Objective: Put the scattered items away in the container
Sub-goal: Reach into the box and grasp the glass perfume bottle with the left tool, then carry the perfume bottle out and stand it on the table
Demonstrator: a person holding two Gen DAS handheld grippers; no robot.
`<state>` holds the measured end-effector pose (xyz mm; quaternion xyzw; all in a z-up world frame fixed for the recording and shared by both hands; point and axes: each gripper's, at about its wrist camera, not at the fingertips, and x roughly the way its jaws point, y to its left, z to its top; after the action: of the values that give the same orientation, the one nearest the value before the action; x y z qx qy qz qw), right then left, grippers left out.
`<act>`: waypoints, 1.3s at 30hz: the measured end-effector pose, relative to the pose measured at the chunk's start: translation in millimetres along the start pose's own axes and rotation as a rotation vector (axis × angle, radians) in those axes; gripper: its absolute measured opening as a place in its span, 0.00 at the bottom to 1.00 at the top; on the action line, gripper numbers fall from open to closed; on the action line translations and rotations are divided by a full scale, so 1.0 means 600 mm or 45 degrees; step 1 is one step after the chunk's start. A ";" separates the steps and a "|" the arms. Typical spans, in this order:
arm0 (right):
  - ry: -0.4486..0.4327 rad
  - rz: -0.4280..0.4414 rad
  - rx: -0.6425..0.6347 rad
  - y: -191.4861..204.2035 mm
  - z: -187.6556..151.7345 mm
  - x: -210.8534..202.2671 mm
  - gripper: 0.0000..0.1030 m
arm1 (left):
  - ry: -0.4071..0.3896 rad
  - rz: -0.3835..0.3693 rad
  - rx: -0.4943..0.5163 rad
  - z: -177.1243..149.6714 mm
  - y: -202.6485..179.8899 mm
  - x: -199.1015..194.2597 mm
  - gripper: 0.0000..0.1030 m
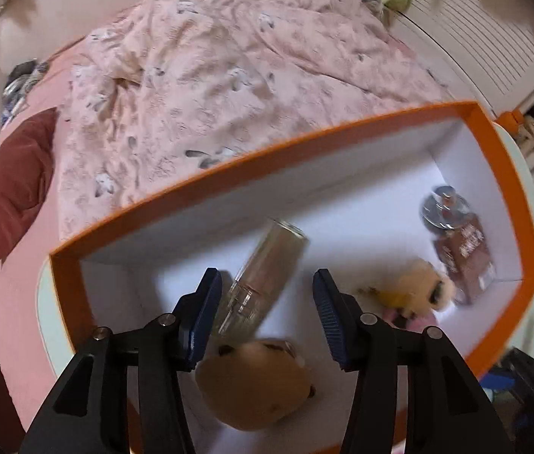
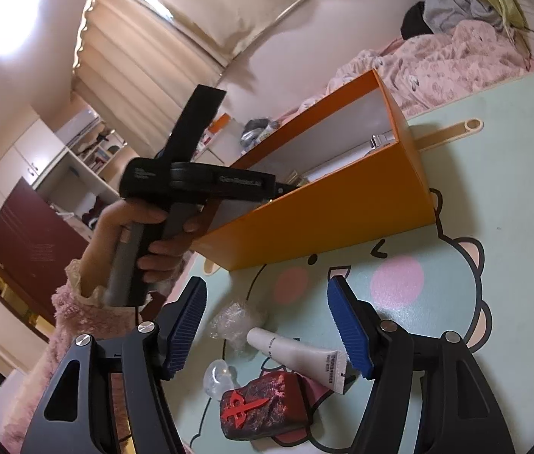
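Bedding, pink and rumpled [image 1: 229, 75], lies beyond an orange box [image 1: 501, 174] with white inner walls, which stands on a pale green cartoon mat [image 2: 494, 227]. Inside the box lie a brown bottle [image 1: 463, 253] at its far right corner, a clear bottle [image 1: 263, 276] near its middle, a tan plush [image 1: 255, 386] by its near wall, and a smaller plush [image 1: 418, 283]. The left gripper [image 1: 267, 295] points down into the box, fingers spread, pinching nothing. In front of the box, the right gripper [image 2: 270, 325] hovers with fingers spread over a white tube [image 2: 297, 355], a red block [image 2: 263, 408] and crumpled plastic [image 2: 236, 321].
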<state>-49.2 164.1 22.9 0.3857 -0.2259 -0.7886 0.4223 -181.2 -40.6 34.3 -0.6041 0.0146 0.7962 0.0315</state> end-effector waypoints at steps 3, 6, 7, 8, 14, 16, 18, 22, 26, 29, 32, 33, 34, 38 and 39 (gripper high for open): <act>0.002 -0.002 0.002 0.000 -0.001 0.000 0.65 | -0.016 0.053 0.080 -0.009 -0.019 -0.001 0.50; 0.002 -0.003 0.002 0.001 0.000 0.001 0.65 | -0.025 0.022 0.098 -0.012 -0.030 -0.002 0.30; 0.003 -0.002 0.001 0.001 0.000 0.001 0.65 | -0.022 0.011 0.101 -0.013 -0.031 -0.003 0.18; 0.004 -0.002 0.003 0.001 0.000 0.001 0.65 | -0.021 0.022 0.112 -0.012 -0.034 -0.003 0.18; 0.005 0.000 0.010 0.002 -0.005 0.001 0.65 | -0.056 0.015 0.094 -0.009 -0.027 -0.004 0.18; 0.004 -0.001 0.008 0.004 -0.004 0.001 0.65 | -0.084 0.002 0.059 -0.005 -0.017 -0.010 0.18; 0.002 -0.002 0.006 0.004 -0.003 0.001 0.65 | -0.099 -0.042 0.024 -0.005 -0.012 -0.022 0.18; 0.003 -0.002 0.010 0.004 -0.001 0.002 0.65 | -0.199 -0.105 0.029 -0.011 -0.016 -0.080 0.18; 0.002 -0.004 0.008 0.005 -0.001 0.003 0.65 | -0.297 -0.242 0.063 -0.048 -0.029 -0.154 0.18; 0.001 -0.003 0.010 0.005 -0.002 0.003 0.65 | -0.388 -0.349 0.119 -0.104 -0.042 -0.203 0.18; -0.003 -0.003 0.016 0.005 -0.002 0.002 0.65 | -0.451 -0.441 0.154 -0.165 -0.051 -0.228 0.18; -0.003 -0.001 0.016 0.004 -0.002 0.003 0.65 | -0.457 -0.457 0.160 -0.181 -0.051 -0.230 0.18; -0.003 -0.001 0.018 0.002 -0.002 0.003 0.65 | -0.461 -0.472 0.166 -0.197 -0.049 -0.228 0.18; 0.000 -0.001 0.024 -0.001 0.001 0.002 0.65 | -0.446 -0.505 0.175 -0.260 -0.047 -0.205 0.18; 0.000 -0.002 0.023 -0.001 0.002 0.003 0.65 | -0.444 -0.513 0.177 -0.269 -0.049 -0.200 0.18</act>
<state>-50.8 163.0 22.6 0.3899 -0.2328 -0.7868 0.4181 8.4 -25.0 106.6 -0.4450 -0.0570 0.8629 0.2326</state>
